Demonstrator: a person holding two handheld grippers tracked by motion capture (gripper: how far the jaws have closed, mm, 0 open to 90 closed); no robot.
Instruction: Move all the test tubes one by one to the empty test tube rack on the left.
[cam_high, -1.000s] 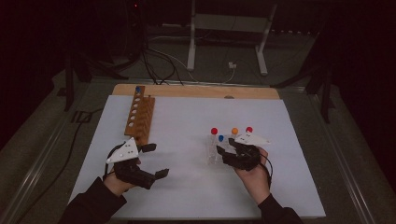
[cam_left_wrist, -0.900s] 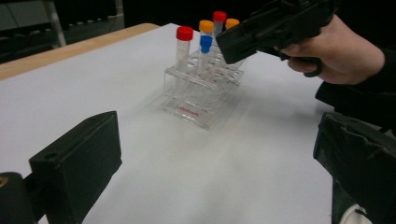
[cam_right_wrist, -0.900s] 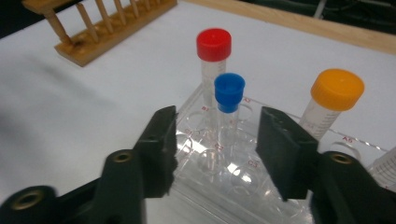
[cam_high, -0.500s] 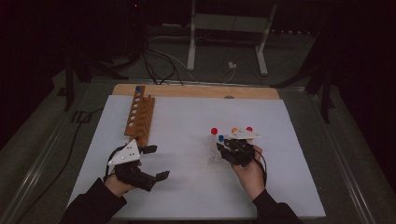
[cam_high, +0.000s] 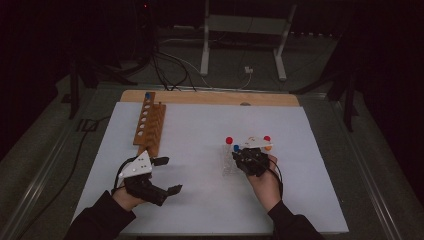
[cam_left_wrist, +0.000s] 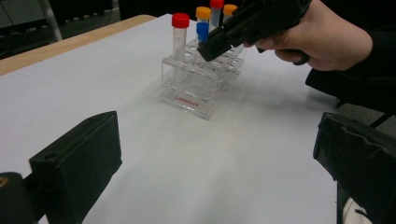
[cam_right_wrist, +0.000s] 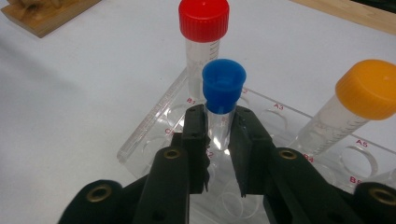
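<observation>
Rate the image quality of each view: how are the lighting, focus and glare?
High view: dim, surroundings nearly black, only the white mat is lit. Left gripper view: bright, clear rack fairly sharp, its own near jaws soft. Right gripper view: well lit, blue-capped tube crisp between the jaws, mild glare on the rack's plastic.

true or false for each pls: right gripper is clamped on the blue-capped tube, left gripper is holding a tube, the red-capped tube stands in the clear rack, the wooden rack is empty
1. The right gripper is clamped on the blue-capped tube. True: its jaws, which have just been closing, press on the tube below the cap.
2. The left gripper holds a tube. False: its jaws stand wide apart over bare white sheet.
3. The red-capped tube stands in the clear rack. True.
4. The wooden rack is empty. False: one blue-capped tube stands at its far end.
</observation>
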